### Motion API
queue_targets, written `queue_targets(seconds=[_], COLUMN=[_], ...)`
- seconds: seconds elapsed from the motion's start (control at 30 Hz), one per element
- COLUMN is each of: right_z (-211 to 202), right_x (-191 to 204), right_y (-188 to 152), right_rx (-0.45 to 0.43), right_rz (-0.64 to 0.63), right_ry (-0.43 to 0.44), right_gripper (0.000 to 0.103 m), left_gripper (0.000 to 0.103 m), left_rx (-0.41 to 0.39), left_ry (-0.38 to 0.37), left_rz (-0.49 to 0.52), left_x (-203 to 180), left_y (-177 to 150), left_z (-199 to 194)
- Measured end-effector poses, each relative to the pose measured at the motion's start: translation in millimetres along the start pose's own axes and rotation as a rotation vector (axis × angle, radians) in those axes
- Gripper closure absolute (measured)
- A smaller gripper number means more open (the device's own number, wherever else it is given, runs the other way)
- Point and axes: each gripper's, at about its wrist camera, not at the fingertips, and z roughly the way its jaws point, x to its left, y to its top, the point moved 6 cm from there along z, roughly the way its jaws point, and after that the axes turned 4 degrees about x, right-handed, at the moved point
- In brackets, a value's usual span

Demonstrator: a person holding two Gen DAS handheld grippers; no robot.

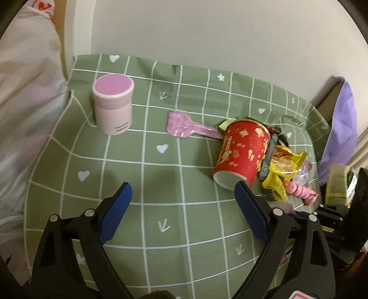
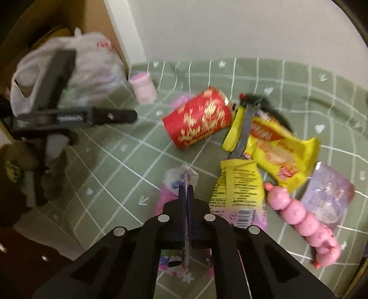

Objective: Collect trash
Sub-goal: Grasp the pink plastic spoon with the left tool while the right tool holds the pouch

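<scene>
The left gripper (image 1: 183,202) is seen with its blue-padded fingers (image 1: 117,211) spread wide and nothing held between them, above a worktop covered by a green cloth with a white grid and small hearts (image 1: 161,165). A red paper cup with gold print (image 1: 241,154) lies on its side just ahead of the right-hand finger, its open mouth turned toward that finger. Beyond the cup, to the right of the fingers, a heap of yellow snack wrappers (image 1: 283,165) and a pink segmented toy (image 1: 301,192) are found. A flat pink glittery wrapper with a narrow tail (image 1: 184,125) lies ahead of the fingers, its tail reaching the cup. Far ahead of the left-hand finger, a pale pink cylindrical tub with a darker pink lid (image 1: 113,103) stands upright.

The right gripper (image 2: 186,191) is seen with its fingers closed narrowly on a thin white and blue wrapper (image 2: 181,178), which is pinched edge-on and sticks out past the fingertips. To the right of these fingers lie the yellow wrappers and the pink toy, with a clear plastic packet (image 2: 327,195) beside them. The red cup lies ahead. Far to the left of the fingers, a white plastic bag (image 2: 87,69) is seen beside a cardboard box (image 2: 96,20).
</scene>
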Motion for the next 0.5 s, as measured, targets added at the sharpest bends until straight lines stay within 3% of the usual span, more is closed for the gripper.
queue_targets(seconds=[0.2, 0.33, 0.5], right_z=[-37, -55, -67], right_x=[-30, -53, -71], right_y=[-5, -16, -29], right_rx=[-0.087, -0.101, -0.104], right_rz=[0.117, 0.181, 0.231], right_ry=[-0.089, -0.14, -0.179], right_gripper=[0.099, 0.099, 0.099], left_gripper=[0.02, 0.033, 0.038], left_rx=[-0.01, -0.004, 0.019], left_ry=[-0.043, 0.035, 0.091], left_rz=[0.024, 0.059, 0.08], left_x=[-5, -3, -2], left_y=[31, 54, 71], left_z=[22, 52, 78])
